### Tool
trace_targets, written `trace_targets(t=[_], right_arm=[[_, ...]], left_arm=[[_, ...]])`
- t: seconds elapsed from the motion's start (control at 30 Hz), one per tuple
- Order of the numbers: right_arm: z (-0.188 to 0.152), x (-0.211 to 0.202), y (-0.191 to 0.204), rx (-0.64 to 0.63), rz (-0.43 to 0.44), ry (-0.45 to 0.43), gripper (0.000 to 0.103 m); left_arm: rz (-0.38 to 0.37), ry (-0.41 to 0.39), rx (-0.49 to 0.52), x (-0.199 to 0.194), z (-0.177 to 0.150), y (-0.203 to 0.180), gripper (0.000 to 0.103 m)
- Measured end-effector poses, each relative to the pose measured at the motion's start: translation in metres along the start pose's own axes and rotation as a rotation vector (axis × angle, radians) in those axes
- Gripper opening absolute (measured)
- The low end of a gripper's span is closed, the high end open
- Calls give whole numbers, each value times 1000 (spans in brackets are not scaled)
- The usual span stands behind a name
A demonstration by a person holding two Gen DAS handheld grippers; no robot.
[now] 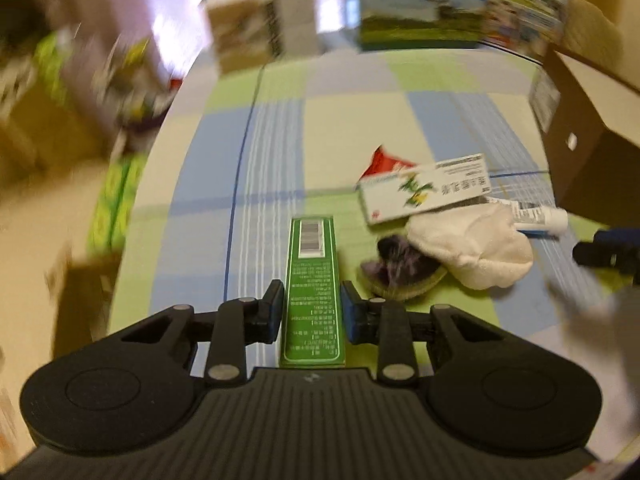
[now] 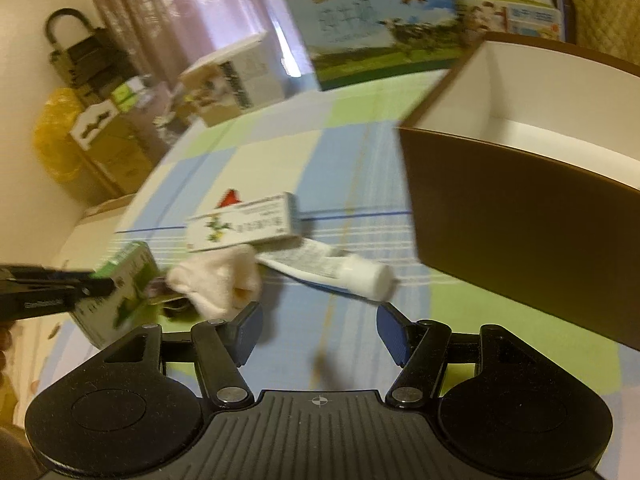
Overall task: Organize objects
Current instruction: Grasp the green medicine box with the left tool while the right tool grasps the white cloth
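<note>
- Left wrist view: the left claw [image 1: 311, 312] is clamped on a slim green box [image 1: 314, 280] that runs up the lower middle of the frame, barcode end away from the camera, lifted above the checked surface [image 1: 352, 128].
- Right of centre lies the pile to be sorted: a white carton [image 1: 424, 190] leaning over a red packet [image 1: 384, 162], a cream cloth [image 1: 472, 246] just below it, a dark fuzzy item [image 1: 396, 266] touching the cloth, and a white tube [image 1: 536, 216] at the cloth's right edge.
- The brown box [image 1: 580, 148] sits at the right edge, well apart from the held box. Much of this frame is blurred, so the claw seems to be in motion.
- Right wrist view: the right claw [image 2: 318, 330] stands wide open and holds nothing, low in the frame above bare surface.
- The tube [image 2: 332, 268] lies just above it at centre; the brown box [image 2: 520, 232], with a white inside that looks empty as far as shown, fills the right half.
- At lower left the left claw [image 2: 102, 286] carries the green box [image 2: 124, 292].
- Judgement: 1 item is in hand, probably bound for the brown box; next, carry it over the rim and release, while the open claw moves forward to close on the tube.
</note>
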State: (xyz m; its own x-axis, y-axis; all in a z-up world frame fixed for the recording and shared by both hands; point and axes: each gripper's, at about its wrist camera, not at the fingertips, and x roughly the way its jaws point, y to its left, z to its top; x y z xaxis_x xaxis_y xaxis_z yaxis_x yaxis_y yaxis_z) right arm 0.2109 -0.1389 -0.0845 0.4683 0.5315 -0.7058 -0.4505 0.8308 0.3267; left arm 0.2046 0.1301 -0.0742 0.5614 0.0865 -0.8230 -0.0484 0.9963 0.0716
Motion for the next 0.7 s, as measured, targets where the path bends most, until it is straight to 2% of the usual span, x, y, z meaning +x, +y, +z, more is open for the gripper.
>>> trace_targets(t=[0.07,0.17,0.4,0.63,0.67,0.7], right_arm=[[1,4,7,-13,36,6,61],[4,10,20,-61,73,-2,61],[10,37,41,-130,101,-1,61],[13,61,45,-129,129,-9,60],[12,63,46,-129,131,-10,55],[11,65,46,-133,134,-11,33]], left_arm=[[-3,22,-58,4,-4,6,26],[-5,56,-80,10,-9,10,26],[-19,46,-110,18,-11,14,27],[-22,35,-114,27,-9,15,27],[-21,36,-108,27,-10,13,26],[-18,34,-103,27,-11,12,26]])
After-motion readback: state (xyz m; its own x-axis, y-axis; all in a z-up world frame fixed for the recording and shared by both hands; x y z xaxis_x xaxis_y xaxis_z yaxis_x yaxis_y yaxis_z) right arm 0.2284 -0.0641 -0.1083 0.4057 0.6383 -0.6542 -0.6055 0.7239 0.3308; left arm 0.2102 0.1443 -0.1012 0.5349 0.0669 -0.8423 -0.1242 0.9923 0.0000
